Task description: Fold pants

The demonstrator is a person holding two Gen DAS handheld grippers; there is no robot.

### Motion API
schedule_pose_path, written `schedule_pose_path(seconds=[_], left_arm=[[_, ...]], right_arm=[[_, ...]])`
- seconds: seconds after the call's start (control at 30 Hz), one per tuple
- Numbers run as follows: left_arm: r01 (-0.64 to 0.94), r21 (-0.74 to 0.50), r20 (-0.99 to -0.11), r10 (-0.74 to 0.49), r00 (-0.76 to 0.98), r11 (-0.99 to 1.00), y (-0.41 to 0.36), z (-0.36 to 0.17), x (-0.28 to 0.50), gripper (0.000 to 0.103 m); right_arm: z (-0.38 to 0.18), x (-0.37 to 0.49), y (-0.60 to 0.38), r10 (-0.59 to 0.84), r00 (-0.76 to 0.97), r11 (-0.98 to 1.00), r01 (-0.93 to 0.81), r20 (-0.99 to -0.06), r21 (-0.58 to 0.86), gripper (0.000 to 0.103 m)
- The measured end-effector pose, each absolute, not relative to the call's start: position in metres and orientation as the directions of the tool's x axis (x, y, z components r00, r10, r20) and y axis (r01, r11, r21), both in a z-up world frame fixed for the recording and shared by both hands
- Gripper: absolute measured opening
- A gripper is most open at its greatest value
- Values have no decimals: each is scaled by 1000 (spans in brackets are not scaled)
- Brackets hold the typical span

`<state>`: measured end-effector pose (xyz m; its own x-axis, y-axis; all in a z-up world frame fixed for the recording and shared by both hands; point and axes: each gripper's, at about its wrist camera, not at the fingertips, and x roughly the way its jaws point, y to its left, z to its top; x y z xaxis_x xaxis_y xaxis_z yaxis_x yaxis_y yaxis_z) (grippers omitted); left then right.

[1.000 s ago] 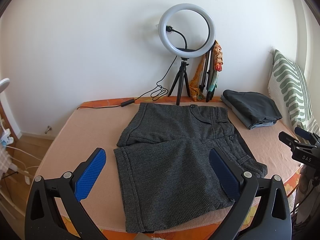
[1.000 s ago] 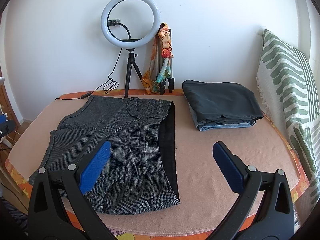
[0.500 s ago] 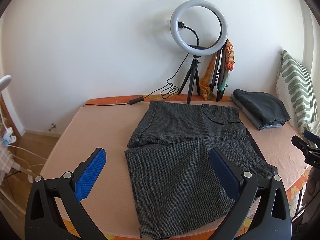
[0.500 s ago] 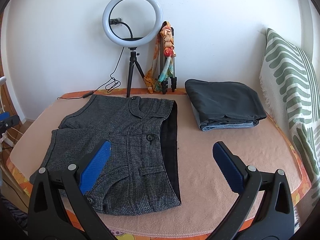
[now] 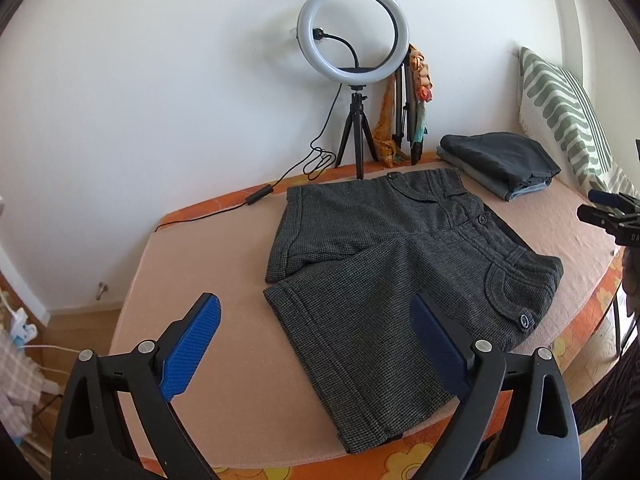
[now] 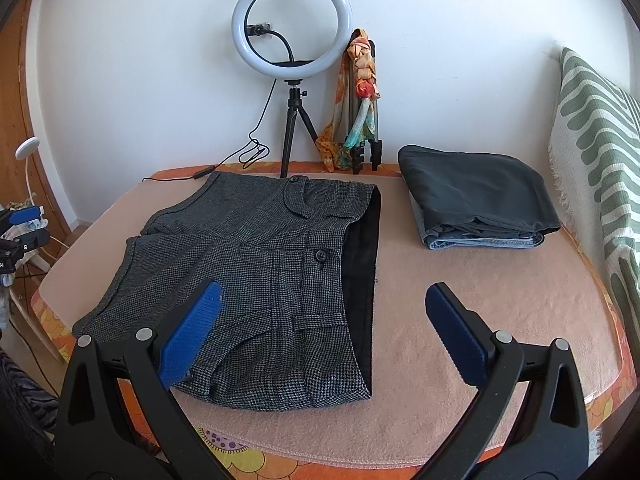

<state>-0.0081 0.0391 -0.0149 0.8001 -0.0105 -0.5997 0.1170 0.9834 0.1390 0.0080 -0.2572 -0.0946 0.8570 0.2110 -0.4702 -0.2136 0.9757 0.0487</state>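
Grey checked shorts [image 5: 384, 264] lie flat on the pink table cover, legs toward the left, waistband toward the right; they also show in the right wrist view [image 6: 260, 280]. My left gripper [image 5: 316, 344] is open and empty, hovering above the near leg hem. My right gripper [image 6: 324, 332] is open and empty, hovering above the near waistband corner. The right gripper also shows at the right edge of the left wrist view [image 5: 612, 216].
A stack of folded dark and blue pants [image 6: 476, 200] lies at the back right. A ring light on a tripod [image 6: 292, 40] and a folded tripod with a scarf [image 6: 360, 112] stand by the wall. A striped pillow [image 6: 596, 152] leans at the right. The table's front edge [image 6: 360, 452] is near.
The left gripper has swung left and tilted, so the shorts sit more to the right in its view. The right gripper has drifted slightly. Both stay open.
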Motion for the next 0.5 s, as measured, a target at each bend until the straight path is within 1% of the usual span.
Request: schedule_pose_path(seconds=[0.07, 0.2, 0.27, 0.33, 0.4, 0.5], left_arm=[[167, 159, -620, -33, 784, 973, 38, -20, -12, 84], [252, 157, -674, -83, 734, 955, 36, -34, -20, 74], [297, 128, -703, -125, 700, 946, 34, -41, -23, 61], [340, 90, -725, -173, 667, 936, 33, -51, -26, 54], [371, 78, -744, -193, 639, 925, 30, -61, -28, 52], [408, 72, -775, -206, 597, 910, 25, -76, -33, 49]], right_arm=[[-99, 6, -256, 249, 846, 963, -266, -471, 32, 103], [-109, -1, -242, 270, 811, 923, -371, -519, -100, 103], [-113, -6, -237, 278, 796, 900, -412, -538, -144, 103], [-118, -9, -234, 286, 777, 876, -449, -561, -176, 103], [-124, -12, -231, 283, 762, 858, -473, -582, -201, 103], [-135, -13, -230, 294, 730, 843, -502, -617, -192, 103]])
